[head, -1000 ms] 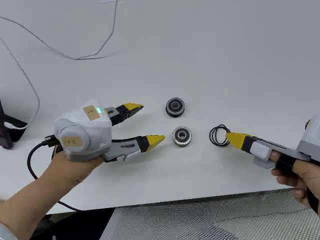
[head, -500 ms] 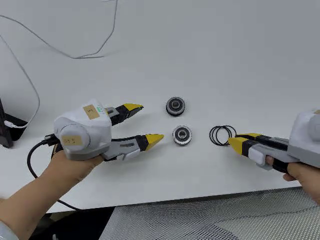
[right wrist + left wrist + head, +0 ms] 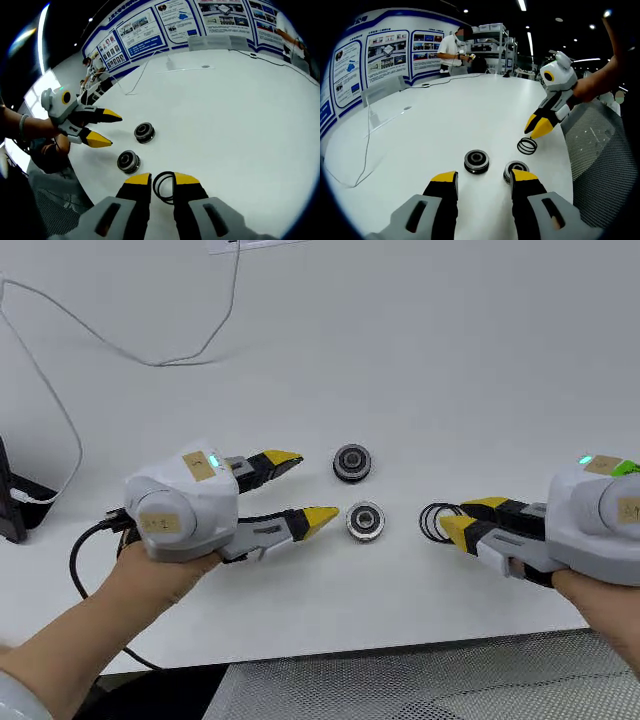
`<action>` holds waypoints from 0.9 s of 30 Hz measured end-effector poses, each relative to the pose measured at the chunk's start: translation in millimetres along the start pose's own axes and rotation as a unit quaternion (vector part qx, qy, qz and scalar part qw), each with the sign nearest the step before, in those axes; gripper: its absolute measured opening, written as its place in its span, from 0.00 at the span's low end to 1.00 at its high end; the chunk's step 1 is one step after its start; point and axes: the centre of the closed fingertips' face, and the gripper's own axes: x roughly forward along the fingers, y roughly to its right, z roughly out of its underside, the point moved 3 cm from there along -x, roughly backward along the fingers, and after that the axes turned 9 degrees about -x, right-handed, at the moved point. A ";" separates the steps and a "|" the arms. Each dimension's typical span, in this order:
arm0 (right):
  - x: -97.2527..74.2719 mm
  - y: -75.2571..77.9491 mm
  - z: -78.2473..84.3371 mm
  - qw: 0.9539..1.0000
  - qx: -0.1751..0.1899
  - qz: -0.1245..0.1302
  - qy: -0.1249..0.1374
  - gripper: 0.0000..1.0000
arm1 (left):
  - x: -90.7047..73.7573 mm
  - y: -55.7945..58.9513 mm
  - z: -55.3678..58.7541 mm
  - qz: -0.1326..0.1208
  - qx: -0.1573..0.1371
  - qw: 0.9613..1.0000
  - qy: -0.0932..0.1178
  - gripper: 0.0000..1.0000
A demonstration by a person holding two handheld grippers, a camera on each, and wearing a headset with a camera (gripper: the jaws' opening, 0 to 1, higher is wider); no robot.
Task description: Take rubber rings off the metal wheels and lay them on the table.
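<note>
Table [image 3: 450, 360] is carrying 2 metal wheels [image 3: 352, 462] [image 3: 365, 521] and 1 heap of thin black rubber rings [image 3: 437, 520]. Left gripper [image 3: 305, 487] is gaping wide, empty; right gripper [image 3: 462, 517], narrowly parted, is straddling the heap's edge, clamping nothing.

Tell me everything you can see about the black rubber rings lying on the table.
The thin black rubber rings are a few overlapping loops lying flat on the white table, off and apart from the nearer metal wheel. The right gripper, jaws open, has its yellow tips on either side of the pile's edge; contact cannot be told.
</note>
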 end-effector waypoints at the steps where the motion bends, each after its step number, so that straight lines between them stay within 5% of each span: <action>1: 2.1 -0.9 -3.2 1.000 0.015 -0.006 0.008 0.17 | 1.9 -0.3 -1.4 0.000 0.001 1.000 0.001 0.41; 5: 13.4 -0.8 -16.9 0.996 0.077 -0.024 0.042 0.17 | 12.0 -2.3 -7.6 -0.003 0.003 1.000 0.005 0.37; 27: 54.1 -14.3 -34.7 0.991 0.107 -0.050 0.060 0.15 | 36.8 -7.2 -11.7 0.000 0.017 1.000 -0.011 0.27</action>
